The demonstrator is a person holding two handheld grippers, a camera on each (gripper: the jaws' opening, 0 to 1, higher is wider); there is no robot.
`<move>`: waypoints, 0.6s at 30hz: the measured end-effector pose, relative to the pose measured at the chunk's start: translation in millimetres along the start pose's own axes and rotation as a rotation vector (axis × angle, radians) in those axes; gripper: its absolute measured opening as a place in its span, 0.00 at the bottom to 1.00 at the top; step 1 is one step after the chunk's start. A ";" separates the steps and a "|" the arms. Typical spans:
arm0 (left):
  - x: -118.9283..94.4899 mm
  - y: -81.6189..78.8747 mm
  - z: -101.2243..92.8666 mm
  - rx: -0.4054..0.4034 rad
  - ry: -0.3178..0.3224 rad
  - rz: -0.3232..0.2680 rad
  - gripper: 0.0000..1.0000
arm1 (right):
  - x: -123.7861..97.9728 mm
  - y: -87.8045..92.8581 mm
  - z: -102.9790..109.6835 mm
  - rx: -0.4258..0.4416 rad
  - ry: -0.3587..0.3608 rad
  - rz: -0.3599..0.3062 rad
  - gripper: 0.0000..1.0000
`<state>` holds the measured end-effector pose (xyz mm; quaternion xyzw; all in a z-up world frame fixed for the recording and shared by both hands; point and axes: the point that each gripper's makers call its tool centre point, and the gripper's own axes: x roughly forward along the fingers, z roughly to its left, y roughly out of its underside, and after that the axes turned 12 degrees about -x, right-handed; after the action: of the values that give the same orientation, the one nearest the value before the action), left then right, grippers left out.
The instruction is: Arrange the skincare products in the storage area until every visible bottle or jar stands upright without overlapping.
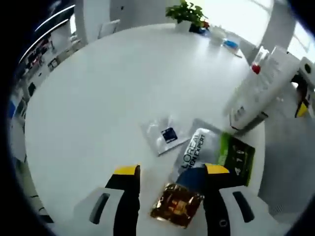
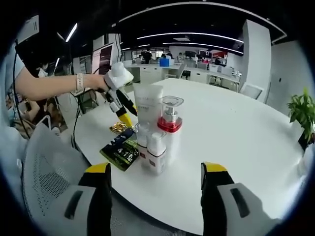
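A cluster of skincare bottles stands upright near the table edge: a tall white tube [image 2: 147,104], a clear bottle with a red band [image 2: 170,115] and two small white bottles [image 2: 156,153]. In the left gripper view the same cluster [image 1: 258,91] leans in from the right. A silver-and-green sachet [image 1: 212,151], a small clear sachet [image 1: 165,135] and a gold sachet [image 1: 177,205] lie flat. My left gripper [image 1: 172,170] is open above the gold sachet, its jaws on either side. My right gripper [image 2: 156,167] is open, short of the bottles. A hand holds the left gripper [image 2: 122,112] behind the tube.
The round white table [image 1: 108,83] stretches away. A potted plant [image 1: 187,12] and small blue items [image 1: 229,43] sit at its far edge. A grey mesh chair [image 2: 44,172] stands by the near rim. Office desks fill the background.
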<state>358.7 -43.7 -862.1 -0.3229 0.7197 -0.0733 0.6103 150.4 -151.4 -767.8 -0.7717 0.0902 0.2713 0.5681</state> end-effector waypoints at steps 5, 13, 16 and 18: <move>14.5 -8.7 -2.1 -0.041 -0.009 0.012 0.48 | 1.5 2.3 0.1 0.000 -0.002 0.009 0.75; 29.5 -19.4 -5.4 -0.068 -0.062 -0.010 0.47 | 4.1 2.6 -3.9 0.002 -0.004 0.013 0.74; 33.7 -21.1 -6.6 -0.107 -0.074 -0.011 0.41 | 5.2 1.9 -6.5 0.002 -0.006 0.009 0.74; 35.4 -23.9 -5.9 -0.110 -0.089 -0.024 0.39 | 5.5 1.1 -7.6 0.004 -0.002 0.006 0.74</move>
<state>360.5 -83.7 -878.1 -0.3675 0.6908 -0.0267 0.6221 156.9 -157.9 -770.0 -0.7700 0.0925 0.2739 0.5688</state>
